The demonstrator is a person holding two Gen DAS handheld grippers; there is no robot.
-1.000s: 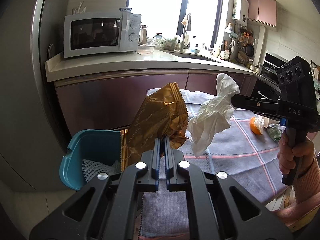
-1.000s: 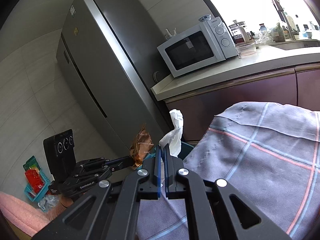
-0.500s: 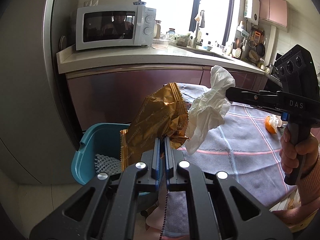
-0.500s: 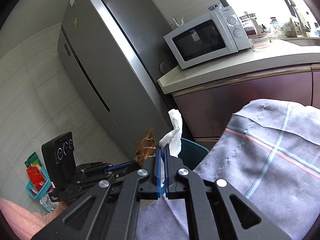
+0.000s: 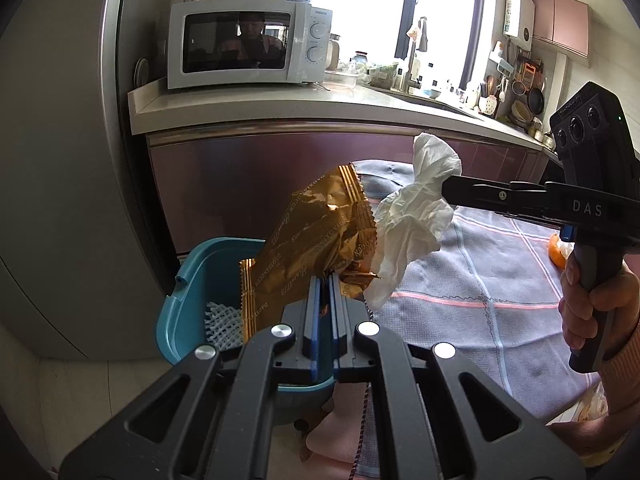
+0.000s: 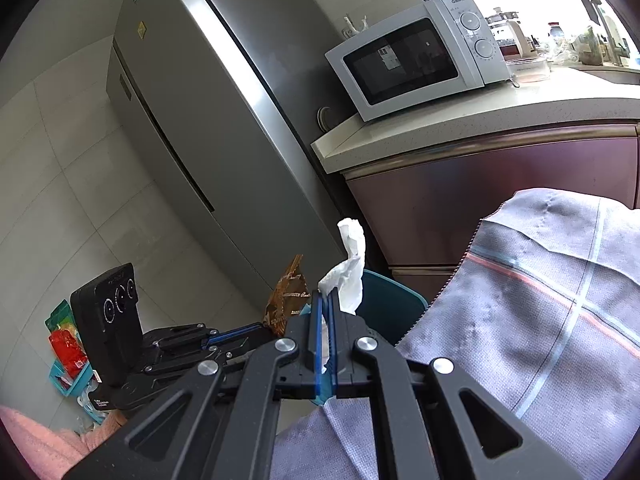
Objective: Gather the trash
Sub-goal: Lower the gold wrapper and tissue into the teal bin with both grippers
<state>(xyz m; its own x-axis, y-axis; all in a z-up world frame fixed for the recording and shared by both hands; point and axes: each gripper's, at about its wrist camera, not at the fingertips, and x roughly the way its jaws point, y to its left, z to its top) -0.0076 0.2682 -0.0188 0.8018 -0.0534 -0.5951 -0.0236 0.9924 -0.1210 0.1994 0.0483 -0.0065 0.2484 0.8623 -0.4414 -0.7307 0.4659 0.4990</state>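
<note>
Two fisheye wrist views, each looking forward and downward along its own fingers.

Your left view faces the microwave (image 5: 244,42) at upper centre, close above the teal bin (image 5: 192,280) at lower left. Your right view looks leftward toward the fridge (image 6: 200,120). Both share microwave, bin, and each shows the other gripper.

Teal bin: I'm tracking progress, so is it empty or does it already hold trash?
Not empty: white foam netting lies inside the teal bin.

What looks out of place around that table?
An orange peel scrap lies loose on the checked tablecloth. The cloth's near edge hangs rumpled beside the blue bin.
</note>
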